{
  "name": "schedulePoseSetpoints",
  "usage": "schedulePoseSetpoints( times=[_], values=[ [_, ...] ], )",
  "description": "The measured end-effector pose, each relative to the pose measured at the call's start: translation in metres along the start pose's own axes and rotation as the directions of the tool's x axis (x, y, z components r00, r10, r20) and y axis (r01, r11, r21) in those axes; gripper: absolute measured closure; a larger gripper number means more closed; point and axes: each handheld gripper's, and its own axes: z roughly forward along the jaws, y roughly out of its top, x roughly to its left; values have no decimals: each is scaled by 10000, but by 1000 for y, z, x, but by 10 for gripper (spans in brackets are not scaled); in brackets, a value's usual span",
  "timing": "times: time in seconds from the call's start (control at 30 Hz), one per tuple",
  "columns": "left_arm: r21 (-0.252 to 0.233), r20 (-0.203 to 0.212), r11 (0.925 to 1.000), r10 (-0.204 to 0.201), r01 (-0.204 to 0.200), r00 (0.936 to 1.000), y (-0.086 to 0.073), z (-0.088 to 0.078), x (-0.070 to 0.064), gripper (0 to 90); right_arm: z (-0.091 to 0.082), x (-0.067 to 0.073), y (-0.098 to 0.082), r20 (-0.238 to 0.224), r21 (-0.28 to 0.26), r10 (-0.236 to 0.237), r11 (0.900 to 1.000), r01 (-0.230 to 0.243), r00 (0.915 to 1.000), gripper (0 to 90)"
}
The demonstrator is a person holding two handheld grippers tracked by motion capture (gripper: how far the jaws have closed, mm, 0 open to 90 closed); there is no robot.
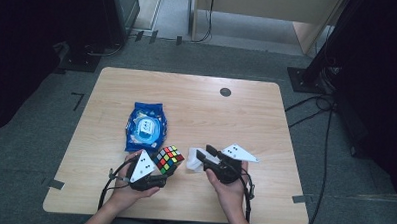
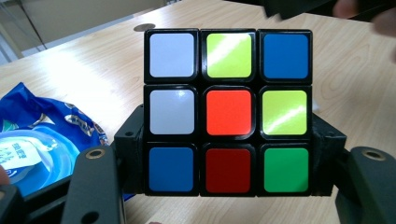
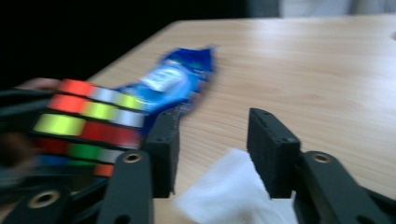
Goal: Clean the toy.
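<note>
A scrambled Rubik's cube (image 1: pixel 168 159) is held just above the table's near left part, with my left gripper (image 1: pixel 160 171) shut on it. In the left gripper view the cube (image 2: pixel 229 112) sits between the two black pads (image 2: pixel 130 149), one on each side face. My right gripper (image 1: pixel 205 152) stands open to the right of the cube, jaws pointing away from the person. A white tissue (image 3: pixel 229 198) lies on the table under and between its jaws, and the pads do not press on it. The tissue (image 1: pixel 192 163) shows beside the cube.
A blue wet-wipes pack (image 1: pixel 145 125) lies on the wooden table (image 1: pixel 226 118) just beyond the cube. A round dark grommet (image 1: pixel 225 92) sits near the far edge. Cables and stand feet lie on the floor around the table.
</note>
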Motion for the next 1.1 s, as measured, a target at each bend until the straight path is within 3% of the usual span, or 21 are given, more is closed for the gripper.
schedulePoseSetpoints(
  times=[0.07,0.1,0.17,0.23,0.33,0.43,0.5,0.53,0.57,0.6,0.67,0.73,0.8,0.93,1.07,1.1],
  values=[
    [8,-62,10000,-86,86,9999,0,1,-1,341,2,18,3,-916,-9,124,9999,-125,9957,413],
    [-16,-70,9999,-107,107,9999,0,1,-1,342,5,24,4,-1165,132,226,9997,-212,9929,365],
    [-75,-88,9999,-135,134,9999,1,1,-2,342,11,34,2,-1077,463,621,9973,-574,9922,208],
    [-154,-97,9998,-135,134,9999,1,1,-4,341,18,39,-1,-1093,693,1184,9914,-1113,9869,176],
    [-287,6,9996,-8,8,10000,2,1,-7,341,28,40,-6,-1436,1071,1990,9770,-1847,9694,235],
    [-442,141,9990,-16,22,9999,3,0,-8,341,33,39,-11,-1415,1297,2428,9656,-2252,9597,323],
    [-502,207,9987,32,-21,9998,2,0,-8,340,34,35,-12,-1780,1448,2877,9536,-2641,9410,345],
    [-489,314,9988,33,-18,9995,2,0,-8,339,34,34,-12,-1849,1483,2964,9509,-2715,9370,348],
    [-428,464,9991,-5,25,9989,1,1,-7,337,34,34,-11,-1810,1590,2939,9505,-2670,9385,348],
    [-397,532,9992,22,-1,9986,1,1,-7,332,33,35,-10,-1636,1634,2728,9552,-2467,9481,349],
    [-324,650,9991,295,-274,9974,1,1,-7,316,32,36,-9,-1544,1667,2490,9604,-2232,9561,349],
    [-58,716,9962,876,-874,9936,-2,2,-8,301,29,32,-6,-1458,1536,2512,9612,-2289,9569,349],
    [320,356,9881,1494,-1505,9881,-6,4,-10,282,23,24,0,-1413,1363,2596,9609,-2410,9553,349],
    [534,95,9872,1502,-1505,9886,-10,6,-5,280,16,13,6,-1949,1780,2724,9545,-2392,9422,349],
    [288,110,9865,1608,-1610,9869,-7,4,-7,272,21,18,4,-2072,2377,2539,9499,-2031,9448,348],
    [331,6,9828,1816,-1815,9834,-7,5,-9,261,23,20,3,-2095,2480,2410,9506,-1869,9477,348]
  ],
)
